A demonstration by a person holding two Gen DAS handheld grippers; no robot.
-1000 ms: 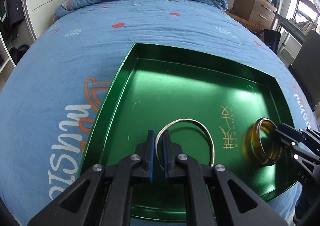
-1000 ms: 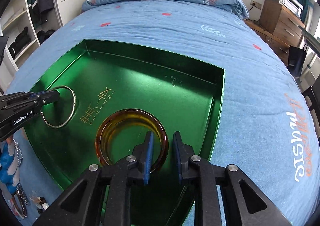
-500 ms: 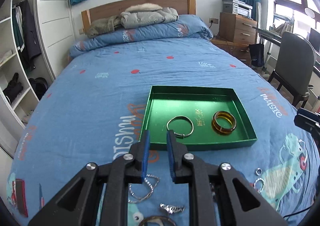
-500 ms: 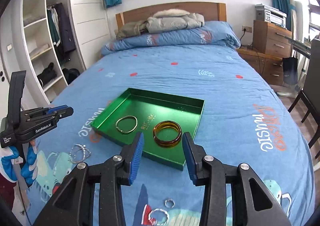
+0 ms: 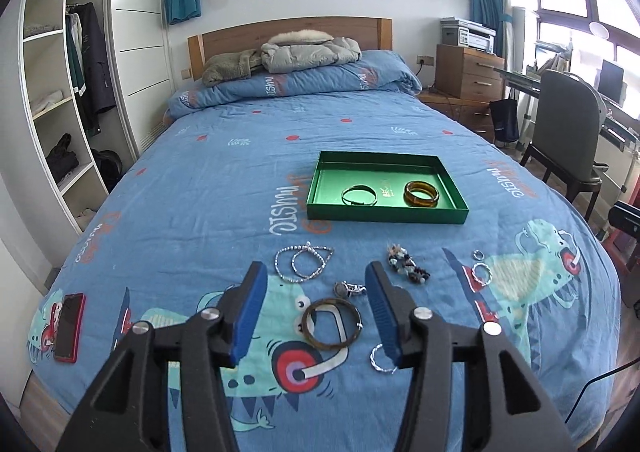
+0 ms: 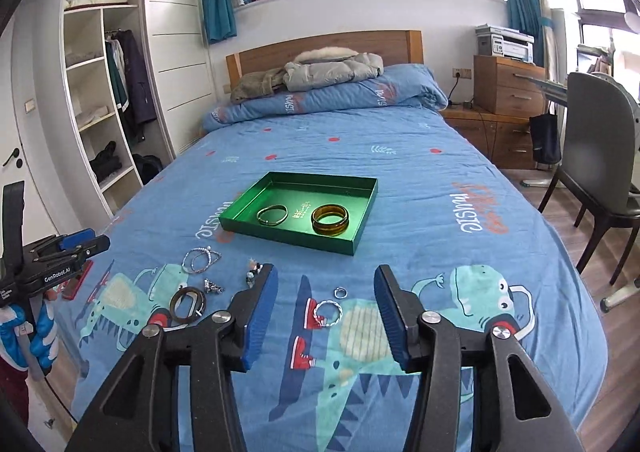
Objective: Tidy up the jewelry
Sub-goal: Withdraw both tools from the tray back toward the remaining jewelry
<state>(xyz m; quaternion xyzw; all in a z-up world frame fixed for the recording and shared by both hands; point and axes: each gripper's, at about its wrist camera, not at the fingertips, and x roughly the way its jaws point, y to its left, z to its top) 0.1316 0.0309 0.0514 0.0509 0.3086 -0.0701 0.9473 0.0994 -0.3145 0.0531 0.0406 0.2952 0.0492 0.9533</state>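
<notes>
A green tray (image 5: 384, 215) (image 6: 288, 235) lies on the blue bed and holds a thin metal bangle (image 5: 359, 196) (image 6: 272, 215) and an amber bangle (image 5: 421, 194) (image 6: 330, 219). Loose jewelry lies on the bed in front of it: a dark bangle (image 5: 331, 324) (image 6: 187, 303), a bead bracelet (image 5: 304, 262) (image 6: 201, 260), a stone cluster (image 5: 407, 269), a twisted silver ring (image 5: 481, 273) (image 6: 328, 313), a small ring (image 6: 340, 293). My left gripper (image 5: 315, 312) is open and empty above the dark bangle. My right gripper (image 6: 325, 317) is open and empty above the twisted ring.
A red phone (image 5: 69, 326) lies at the bed's left edge. Folded bedding and coats (image 5: 308, 52) sit at the headboard. A wardrobe (image 5: 60, 100) stands left; a dresser (image 5: 468, 72) and chair (image 5: 568, 132) stand right.
Both grippers let go of the bangles in the tray, pulled back toward the foot of the bed and opened wide. The two bangles stay in the tray.
</notes>
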